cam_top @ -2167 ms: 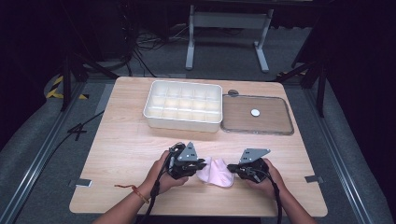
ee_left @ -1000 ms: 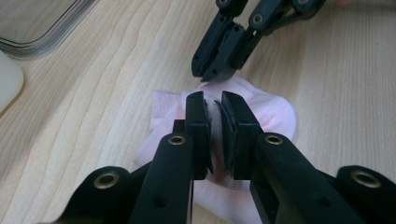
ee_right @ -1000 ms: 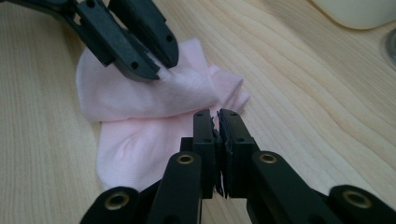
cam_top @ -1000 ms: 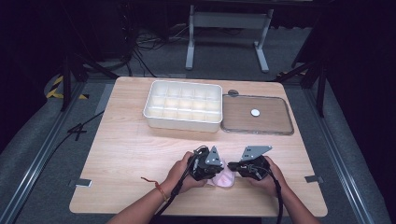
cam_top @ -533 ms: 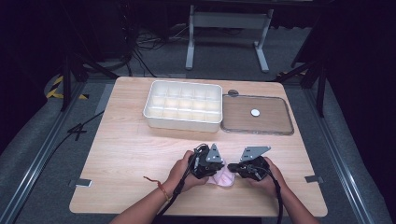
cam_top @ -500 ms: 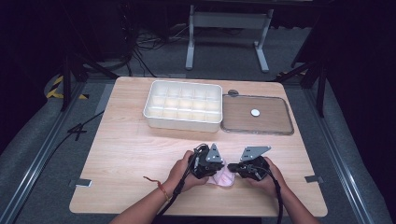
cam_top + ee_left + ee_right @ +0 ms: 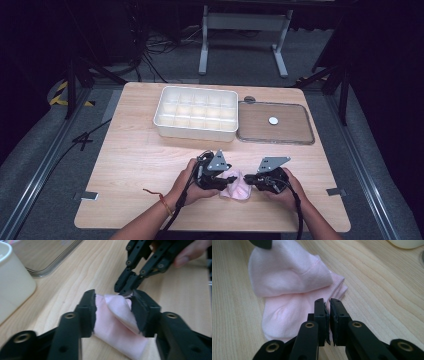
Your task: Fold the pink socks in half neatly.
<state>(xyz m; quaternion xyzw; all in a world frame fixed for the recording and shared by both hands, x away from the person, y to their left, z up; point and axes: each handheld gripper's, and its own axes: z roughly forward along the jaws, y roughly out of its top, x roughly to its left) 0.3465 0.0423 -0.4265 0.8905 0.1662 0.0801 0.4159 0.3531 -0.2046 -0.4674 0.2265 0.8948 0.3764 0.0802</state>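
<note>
A pink sock (image 7: 238, 188) lies folded on the wooden table (image 7: 140, 165) between my two grippers. My left gripper (image 7: 223, 183) is at the sock's left side. Its jaws have just been opening, and in the left gripper view they (image 7: 113, 312) stand apart around a raised fold of the sock (image 7: 112, 326). My right gripper (image 7: 250, 181) is at the sock's right edge. Its jaws (image 7: 329, 302) are almost together, with the tips down on the sock (image 7: 287, 277). I cannot tell whether fabric is pinched between them. From the left gripper view, the right gripper (image 7: 125, 291) touches the sock's far edge.
A white box (image 7: 195, 131) with several compartments stands at the back of the table, seen close at hand (image 7: 12, 285) from the left gripper. Its clear lid (image 7: 295, 132) lies flat to the right of it. Both forearms come in from the near edge.
The left gripper came right onto the sock and folded it over, so it now looks smaller. Since half a second ago the gripper has pulled back slightly. The right gripper has kept still.
</note>
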